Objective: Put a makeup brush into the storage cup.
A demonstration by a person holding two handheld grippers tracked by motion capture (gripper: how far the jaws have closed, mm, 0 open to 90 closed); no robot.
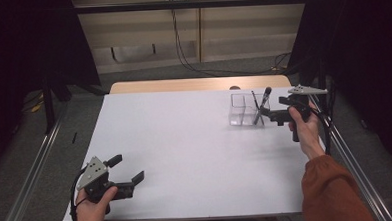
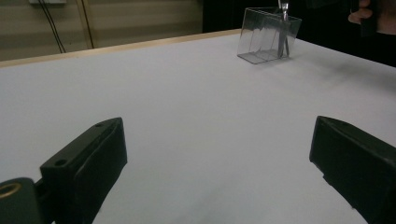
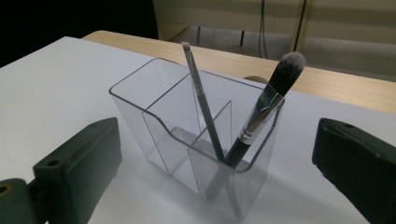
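A clear plastic organiser [image 1: 244, 110] [image 2: 267, 36] [image 3: 163, 121] with several compartments stands at the table's far right. Two makeup brushes lean in its near compartment: a thick one with a fluffy tip [image 3: 261, 112] [image 1: 264, 103] and a thin one [image 3: 201, 100]. My right gripper [image 1: 268, 115] [image 3: 215, 163] is open just to the right of the organiser, its jaws either side of it at a short distance, holding nothing. My left gripper [image 1: 129, 169] [image 2: 215, 163] is open low over the near left corner of the table, with bare table between its jaws.
A white sheet [image 1: 186, 151] covers the table, with a wooden strip [image 1: 198, 84] showing at the far edge. Metal rails [image 1: 31, 172] run along both sides. Cables [image 1: 192, 65] lie on the floor behind the table.
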